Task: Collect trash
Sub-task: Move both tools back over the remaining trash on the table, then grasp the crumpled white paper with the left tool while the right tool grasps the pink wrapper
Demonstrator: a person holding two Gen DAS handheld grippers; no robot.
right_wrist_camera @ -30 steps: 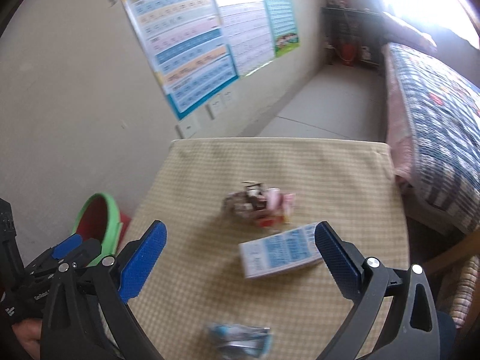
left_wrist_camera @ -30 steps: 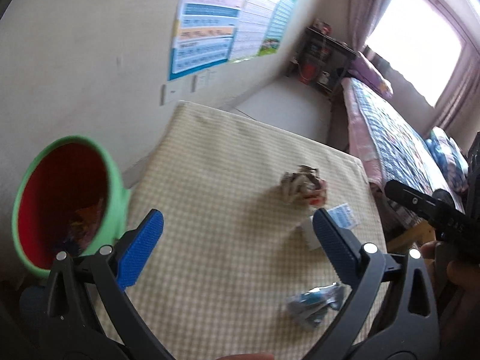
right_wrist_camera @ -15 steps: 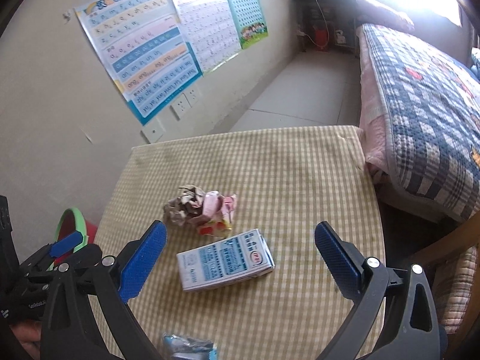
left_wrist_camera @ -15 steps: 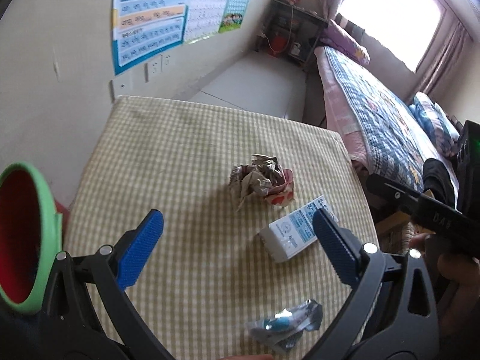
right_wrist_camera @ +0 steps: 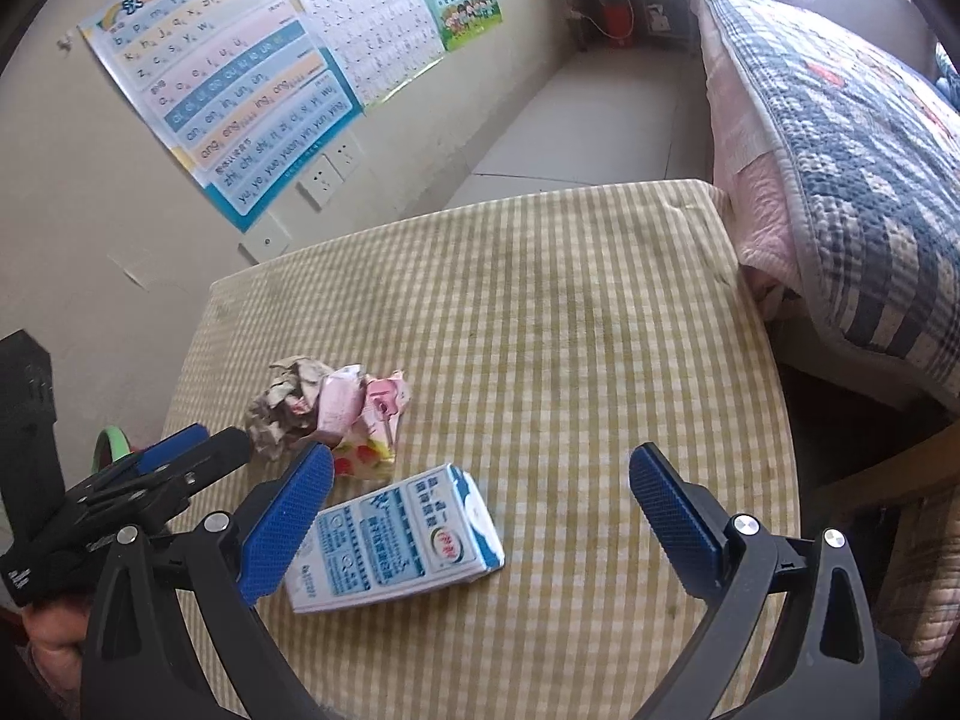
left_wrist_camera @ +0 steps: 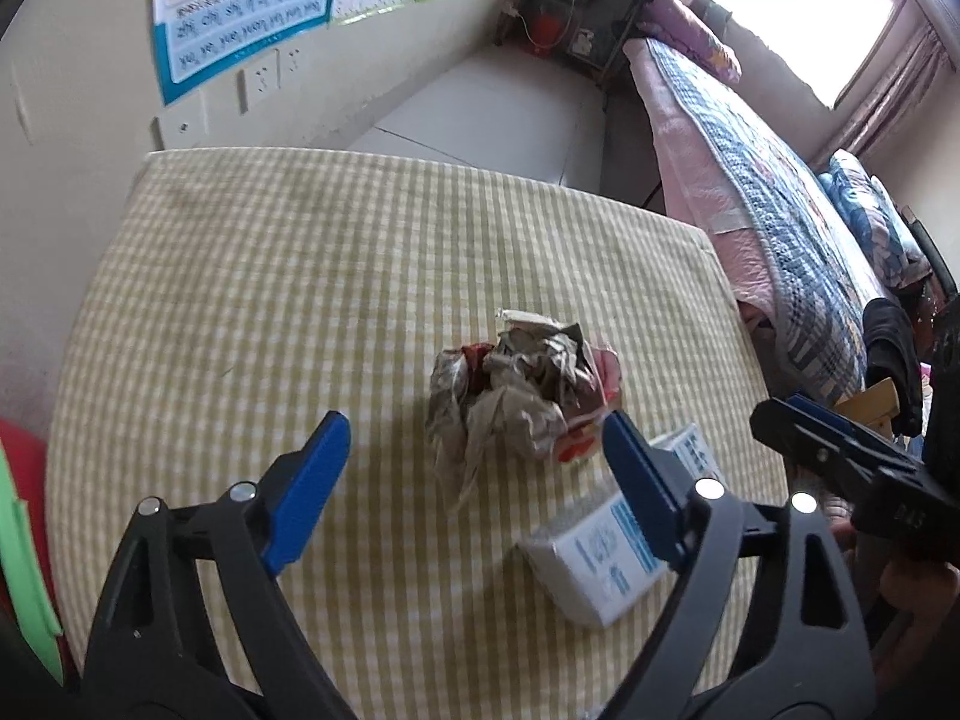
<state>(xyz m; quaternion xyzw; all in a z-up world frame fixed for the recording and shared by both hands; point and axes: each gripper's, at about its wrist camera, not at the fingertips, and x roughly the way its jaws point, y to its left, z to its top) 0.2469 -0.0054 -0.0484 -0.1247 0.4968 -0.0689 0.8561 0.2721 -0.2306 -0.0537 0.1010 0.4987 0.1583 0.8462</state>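
A crumpled wad of paper and pink wrapper [left_wrist_camera: 516, 396] lies mid-table on the yellow checked cloth; it also shows in the right wrist view [right_wrist_camera: 327, 408]. A white and blue carton [left_wrist_camera: 606, 552] lies flat just beside it, also in the right wrist view [right_wrist_camera: 390, 540]. My left gripper [left_wrist_camera: 474, 480] is open and empty, just short of the wad. My right gripper [right_wrist_camera: 480, 516] is open and empty, over the carton, which sits nearer its left finger. The green-rimmed red bin [left_wrist_camera: 24, 540] stands off the table's left edge.
The table [right_wrist_camera: 570, 312] stands against a wall with posters [right_wrist_camera: 240, 90] and sockets. A bed with a patchwork quilt [right_wrist_camera: 858, 138] runs along the right side. A dark shelf [left_wrist_camera: 576, 30] stands at the far end of the room.
My left gripper has swung right from the bin and moved in close to the wad. My right gripper has moved forward over the carton. The small blue wrapper at the front has dropped out of view.
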